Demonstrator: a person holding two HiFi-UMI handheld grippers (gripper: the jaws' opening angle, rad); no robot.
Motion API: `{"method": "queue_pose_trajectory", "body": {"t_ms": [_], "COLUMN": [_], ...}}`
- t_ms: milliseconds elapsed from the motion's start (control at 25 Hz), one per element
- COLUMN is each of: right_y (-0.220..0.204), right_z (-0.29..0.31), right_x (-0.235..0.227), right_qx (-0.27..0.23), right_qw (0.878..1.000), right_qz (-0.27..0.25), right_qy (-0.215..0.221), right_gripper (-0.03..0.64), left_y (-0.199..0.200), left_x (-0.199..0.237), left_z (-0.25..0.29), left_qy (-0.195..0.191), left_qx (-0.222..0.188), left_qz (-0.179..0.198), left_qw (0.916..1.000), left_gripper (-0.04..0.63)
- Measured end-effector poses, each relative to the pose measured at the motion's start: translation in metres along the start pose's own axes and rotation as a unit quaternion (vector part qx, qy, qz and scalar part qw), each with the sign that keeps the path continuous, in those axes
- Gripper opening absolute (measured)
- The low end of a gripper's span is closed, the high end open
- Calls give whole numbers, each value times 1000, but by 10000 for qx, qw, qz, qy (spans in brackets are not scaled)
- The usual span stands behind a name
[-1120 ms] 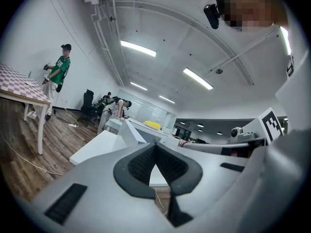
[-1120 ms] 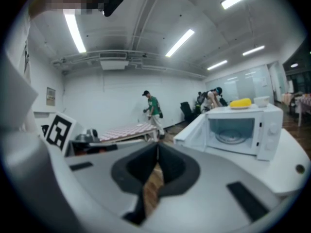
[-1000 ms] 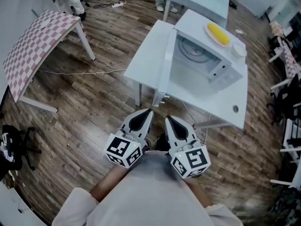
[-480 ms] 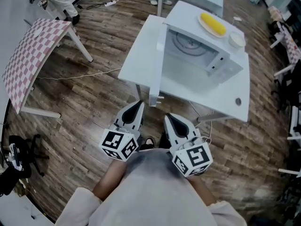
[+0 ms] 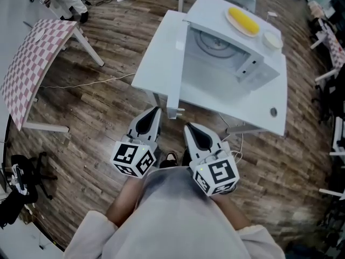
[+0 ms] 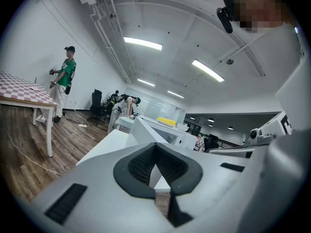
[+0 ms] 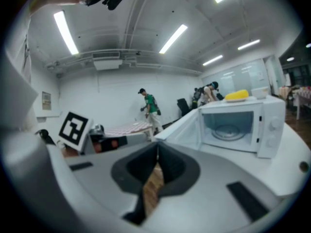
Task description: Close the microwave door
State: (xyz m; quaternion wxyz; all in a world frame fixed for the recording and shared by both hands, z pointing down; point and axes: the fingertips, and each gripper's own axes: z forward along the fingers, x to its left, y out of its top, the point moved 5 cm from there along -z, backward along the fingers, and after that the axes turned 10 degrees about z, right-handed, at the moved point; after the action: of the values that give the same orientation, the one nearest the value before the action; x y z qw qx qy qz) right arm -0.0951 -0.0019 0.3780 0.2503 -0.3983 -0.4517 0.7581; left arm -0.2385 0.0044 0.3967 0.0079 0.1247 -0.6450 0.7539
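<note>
A white microwave (image 5: 245, 72) stands on a white table (image 5: 259, 112), with its door (image 5: 178, 72) swung wide open toward me on the left side. The cavity and glass turntable (image 5: 218, 47) are exposed. In the right gripper view the microwave (image 7: 243, 125) shows ahead to the right, door (image 7: 187, 127) open. Both grippers hover low in front of my body, short of the table. The left gripper (image 5: 152, 114) and right gripper (image 5: 188, 128) are shut and hold nothing. The left gripper (image 6: 155, 147) points at the door edge; the right gripper (image 7: 158, 145) points left of the microwave.
A plate with a yellow item (image 5: 243, 19) and a white bowl (image 5: 272, 39) rest on top of the microwave. A checkered table (image 5: 32, 63) stands at left, a cable (image 5: 81, 84) runs across the wood floor, and chairs (image 5: 334, 47) line the right.
The view has drawn closer to the microwave table, and both grippers sit nearer its front edge. The door is still open; both grippers stay shut.
</note>
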Motion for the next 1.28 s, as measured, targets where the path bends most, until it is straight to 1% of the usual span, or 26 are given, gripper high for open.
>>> {"method": "queue_pose_trajectory", "body": {"t_ms": [120, 240, 440, 560, 720, 1080, 1280], "right_y": [-5, -10, -14, -15, -17, -18, -21], "right_z": [25, 49, 77, 86, 90, 91, 89], "right_x": [15, 27, 34, 32, 32, 28, 24], "right_qx": [74, 127, 52, 25, 8, -25, -8], "right_qw": [9995, 9989, 9994, 9991, 9986, 9975, 9975], "right_qz": [-266, -449, -262, -164, -81, -33, -57], "right_qy": [147, 13, -232, -402, -520, -710, -708], "right_gripper": [23, 23, 23, 23, 23, 23, 23], "left_y": [2, 3, 5, 5, 3, 2, 1], "left_x": [2, 7, 14, 18, 22, 25, 22], "left_z": [-4, -10, -21, -27, -34, -38, -36], "left_qy": [76, 195, 362, 430, 487, 462, 376], "left_qx": [-35, -56, -89, -97, -75, -71, -59], "left_qz": [-38, -84, -138, -140, -147, -206, -208], "left_qw": [10000, 9998, 9992, 9989, 9987, 9987, 9991], "left_gripper": [20, 20, 20, 20, 20, 20, 20]}}
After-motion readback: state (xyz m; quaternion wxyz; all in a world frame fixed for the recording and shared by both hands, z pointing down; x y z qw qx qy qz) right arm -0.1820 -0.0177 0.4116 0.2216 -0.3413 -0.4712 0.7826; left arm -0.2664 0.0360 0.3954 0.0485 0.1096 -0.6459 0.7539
